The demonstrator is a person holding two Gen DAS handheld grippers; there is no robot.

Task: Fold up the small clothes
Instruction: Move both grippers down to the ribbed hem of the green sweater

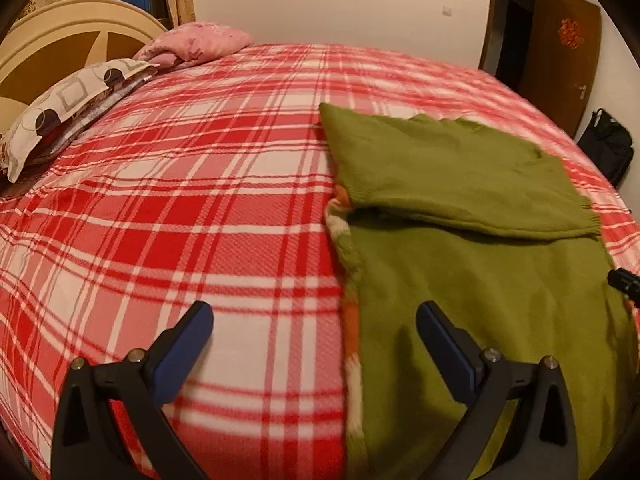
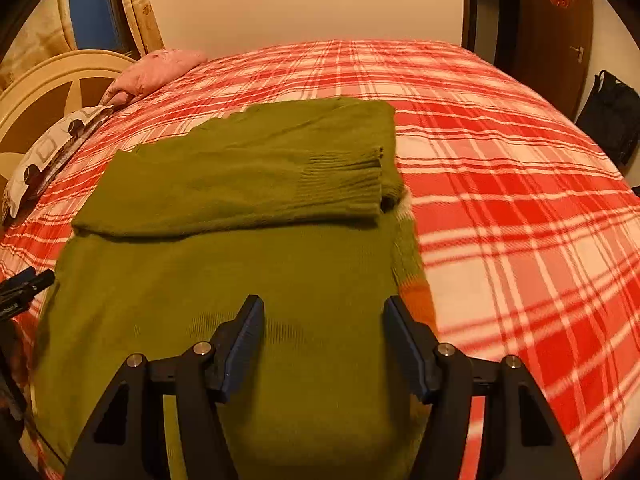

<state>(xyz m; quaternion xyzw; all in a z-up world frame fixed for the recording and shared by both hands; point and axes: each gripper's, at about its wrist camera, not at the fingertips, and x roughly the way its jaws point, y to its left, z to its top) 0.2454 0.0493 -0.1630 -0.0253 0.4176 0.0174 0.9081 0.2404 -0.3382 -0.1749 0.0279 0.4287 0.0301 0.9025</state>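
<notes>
A small olive-green knitted sweater (image 2: 240, 280) lies flat on the red and white checked bedspread (image 2: 520, 200), with a sleeve (image 2: 304, 176) folded across its upper part. It also fills the right half of the left wrist view as the green sweater (image 1: 480, 272), showing an orange and white pattern along its left edge (image 1: 348, 320). My left gripper (image 1: 314, 316) hovers open over that left edge, nothing between its fingers. My right gripper (image 2: 323, 308) hangs open over the sweater's lower right part, empty too.
Patterned pillows (image 1: 68, 104) and a pink pillow (image 1: 196, 42) lie at the cream headboard (image 1: 60, 28) on the left. A brown door (image 1: 560, 60) and a black bag (image 1: 608, 148) stand beyond the bed's right side. Checked bedspread (image 1: 180, 220) stretches left of the sweater.
</notes>
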